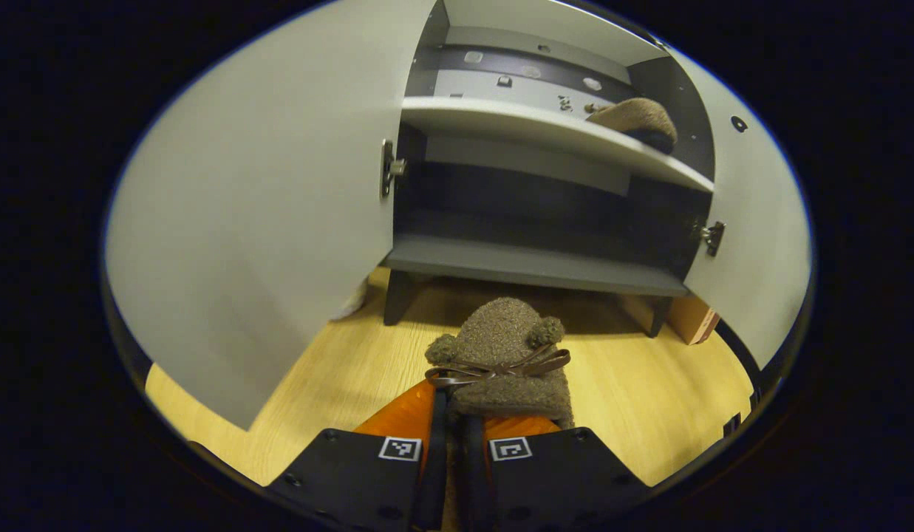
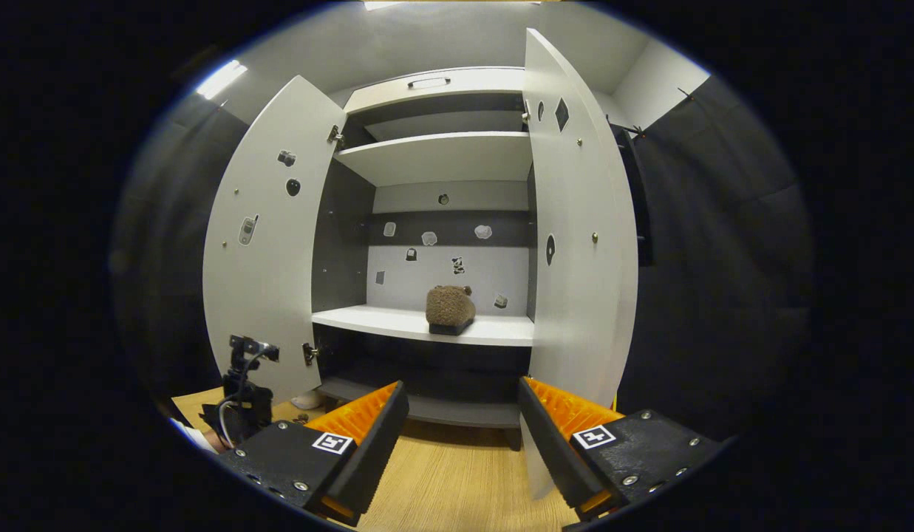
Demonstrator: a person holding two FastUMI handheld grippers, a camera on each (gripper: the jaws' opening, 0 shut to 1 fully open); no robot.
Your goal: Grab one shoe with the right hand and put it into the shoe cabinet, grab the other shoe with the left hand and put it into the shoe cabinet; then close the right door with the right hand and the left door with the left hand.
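With my left gripper (image 1: pixel 457 436) clamped on shoe 2 (image 1: pixel 505 355), I should lift toward 12 o'clock onto the shelf (image 1: pixel 501 125) beside shoe 1 (image 1: pixel 638 118), my right gripper (image 2: pixel 460 428) spread and idle

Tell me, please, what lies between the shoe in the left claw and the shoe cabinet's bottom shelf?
In the left gripper view, only bare wooden floor separates the held shoe from the cabinet's bottom shelf; nothing stands in that stretch.
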